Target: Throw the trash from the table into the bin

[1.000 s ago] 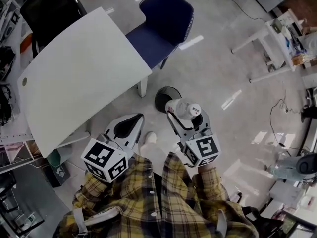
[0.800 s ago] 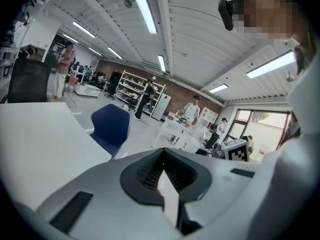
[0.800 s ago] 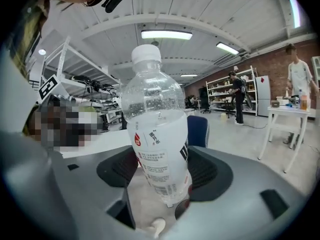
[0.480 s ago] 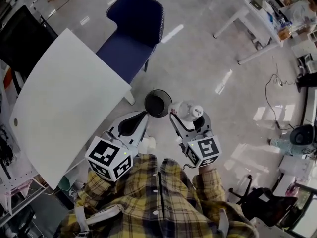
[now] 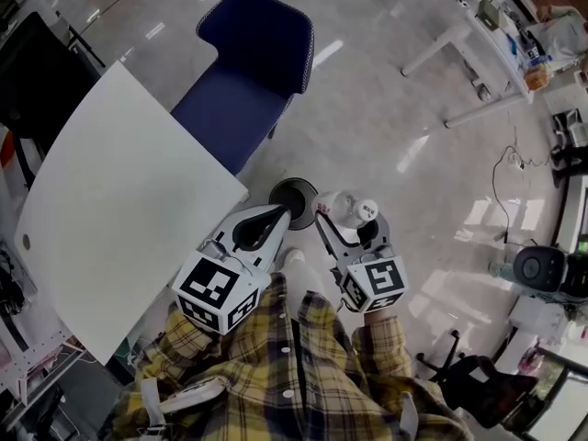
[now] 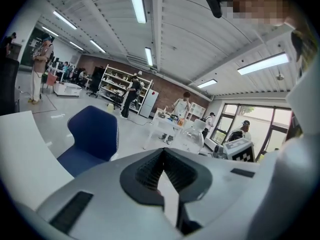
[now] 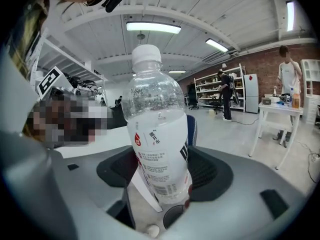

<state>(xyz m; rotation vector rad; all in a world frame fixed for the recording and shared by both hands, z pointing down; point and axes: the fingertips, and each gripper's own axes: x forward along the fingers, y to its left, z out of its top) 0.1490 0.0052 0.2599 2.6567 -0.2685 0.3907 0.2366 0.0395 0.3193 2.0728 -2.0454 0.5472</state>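
Bottle (image 7: 158,134) | upright between right gripper (image 7: 161,176) jaws | clamped near its base

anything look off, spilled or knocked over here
Nothing stands out. The bottle is upright and capped, clamped in the right gripper. The bin stands upright on the floor by the corner of the table, and no spill or damage shows around them.

No wording can be read: the small print on the bottle (image 7: 159,134) label, beside a red mark and a barcode, is blurred, and square coded markers are shown on the left cube (image 5: 219,294) and the right cube (image 5: 377,281).
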